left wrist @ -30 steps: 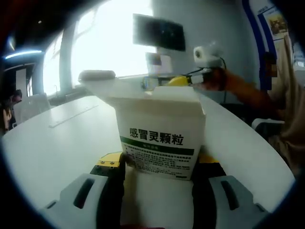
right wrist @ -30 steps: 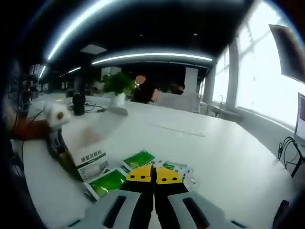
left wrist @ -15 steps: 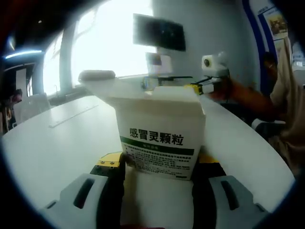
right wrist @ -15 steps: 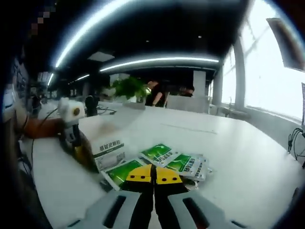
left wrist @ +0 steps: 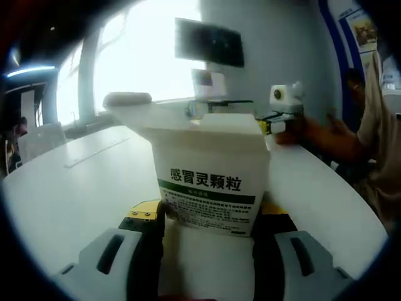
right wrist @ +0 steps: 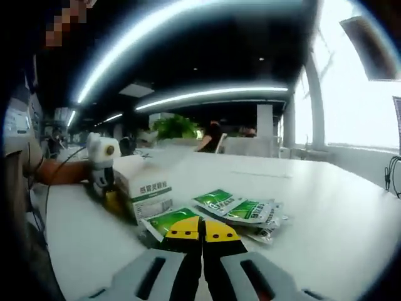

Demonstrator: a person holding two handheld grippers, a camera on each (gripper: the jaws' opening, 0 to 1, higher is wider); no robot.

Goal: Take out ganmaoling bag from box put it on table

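In the left gripper view the left gripper (left wrist: 208, 221) is clamped on the box (left wrist: 210, 175), one jaw pressed to each side of it. The box stands upright on the white counter (left wrist: 69, 188) with its green-banded label facing the camera, and its top flap is up at the far left. Past the box, up and to the right of this gripper, the right gripper (left wrist: 280, 122) hangs over the counter in a person's hand (left wrist: 313, 133).

In the right gripper view the left gripper (right wrist: 106, 179) sits at the far left, on the box (right wrist: 146, 187), with an arm (right wrist: 59, 170) behind it. Just right of the box, straight ahead of the right gripper (right wrist: 202, 229), several green and white bags (right wrist: 235, 208) lie flat on the counter (right wrist: 326, 213) in a loose overlapping spread. The nearest bag (right wrist: 164, 221) lies just in front of the yellow fingertips (right wrist: 185, 228), partly hidden behind them, and I cannot tell whether they touch it. The right gripper's jaws are together, with only a thin seam between them and nothing in them. Far behind, across the counter, stands a green plant (right wrist: 173, 126), with a long ceiling light (right wrist: 213, 94) above
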